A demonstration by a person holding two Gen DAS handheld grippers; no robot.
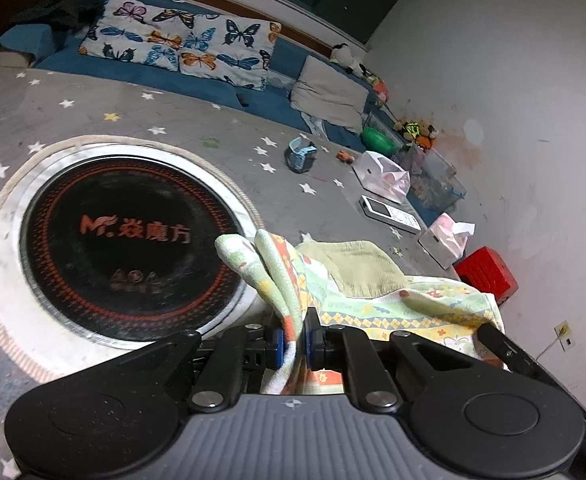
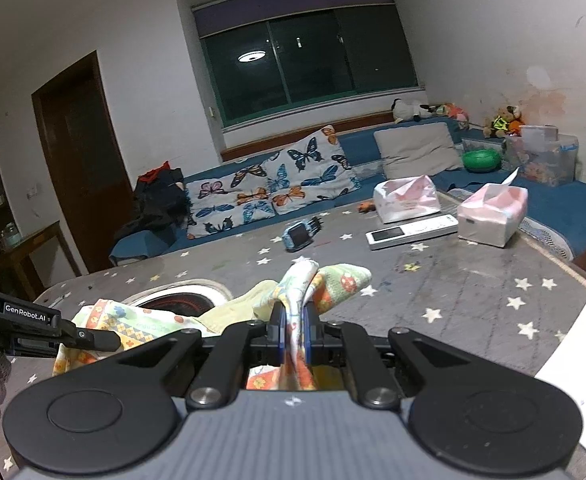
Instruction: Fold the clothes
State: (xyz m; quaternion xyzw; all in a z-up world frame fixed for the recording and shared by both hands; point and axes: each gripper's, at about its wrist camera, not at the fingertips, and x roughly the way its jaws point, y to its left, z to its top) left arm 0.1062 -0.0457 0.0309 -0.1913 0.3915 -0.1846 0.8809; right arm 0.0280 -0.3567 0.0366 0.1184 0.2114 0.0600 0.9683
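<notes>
I am gripping the pale green patterned cotton garment (image 1: 373, 280) with both tools. My left gripper (image 1: 293, 344) is clamping a bunched fold, its jaws narrowed onto the cloth. My right gripper (image 2: 293, 332) is pinching another gathered edge, jaws nearly together on the fabric. The garment is hanging between them over the grey star-printed table (image 2: 473, 280), with the round black induction cooktop (image 1: 129, 240) at ten o'clock of my left jaws.
</notes>
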